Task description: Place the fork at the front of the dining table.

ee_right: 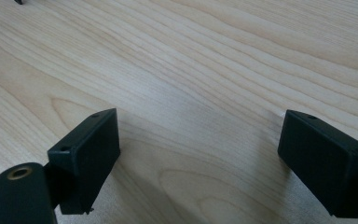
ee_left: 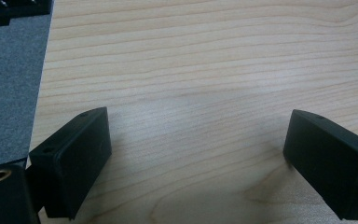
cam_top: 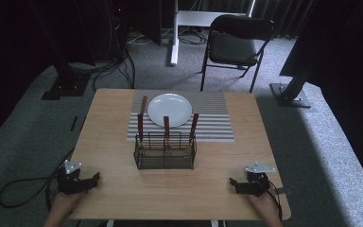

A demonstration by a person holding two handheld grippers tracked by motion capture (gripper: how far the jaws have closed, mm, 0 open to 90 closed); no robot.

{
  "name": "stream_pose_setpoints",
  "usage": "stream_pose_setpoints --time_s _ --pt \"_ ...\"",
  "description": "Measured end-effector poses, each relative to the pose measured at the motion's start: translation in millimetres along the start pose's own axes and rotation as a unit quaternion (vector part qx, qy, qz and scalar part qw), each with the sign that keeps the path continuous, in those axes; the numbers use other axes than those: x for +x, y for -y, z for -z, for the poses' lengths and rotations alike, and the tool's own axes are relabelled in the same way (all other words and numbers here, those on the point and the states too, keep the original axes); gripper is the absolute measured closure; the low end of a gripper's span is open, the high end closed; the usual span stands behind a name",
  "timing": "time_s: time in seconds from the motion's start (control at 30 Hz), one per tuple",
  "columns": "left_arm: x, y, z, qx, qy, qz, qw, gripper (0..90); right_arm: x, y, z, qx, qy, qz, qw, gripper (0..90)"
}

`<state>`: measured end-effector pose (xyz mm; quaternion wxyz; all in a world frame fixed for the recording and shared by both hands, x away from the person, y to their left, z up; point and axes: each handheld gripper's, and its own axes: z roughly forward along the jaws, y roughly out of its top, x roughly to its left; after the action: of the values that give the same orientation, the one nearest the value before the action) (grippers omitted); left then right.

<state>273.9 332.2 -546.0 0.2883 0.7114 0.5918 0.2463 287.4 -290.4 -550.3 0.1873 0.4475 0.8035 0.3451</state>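
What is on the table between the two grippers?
Nothing: in the high view, bare wooden table runs from the left gripper to the right gripper.

Grey carpet (cam_top: 312, 142) — black chair (cam_top: 236, 45).

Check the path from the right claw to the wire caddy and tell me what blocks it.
Nothing visible does. The right claw rests open near the table's near right corner, and only bare wood lies between it and the wire caddy at the middle. The plate and striped mat sit beyond the caddy, out of that path.
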Motion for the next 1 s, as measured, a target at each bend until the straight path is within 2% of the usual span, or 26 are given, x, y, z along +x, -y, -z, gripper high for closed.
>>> stream_pose_setpoints --time_s 0.77,1.0 --pt "0.1 -0.2 -0.3 -0.001 -0.001 0.001 1.0000 7.4 0.2 1.3 1.3 0.000 -0.004 0.005 1.0000 12.4" --pt "0.2 -0.2 -0.3 0.000 -0.001 0.000 1.0000 7.4 5.0 -3.6 1.5 0.017 -0.007 0.010 0.9998 14.7"
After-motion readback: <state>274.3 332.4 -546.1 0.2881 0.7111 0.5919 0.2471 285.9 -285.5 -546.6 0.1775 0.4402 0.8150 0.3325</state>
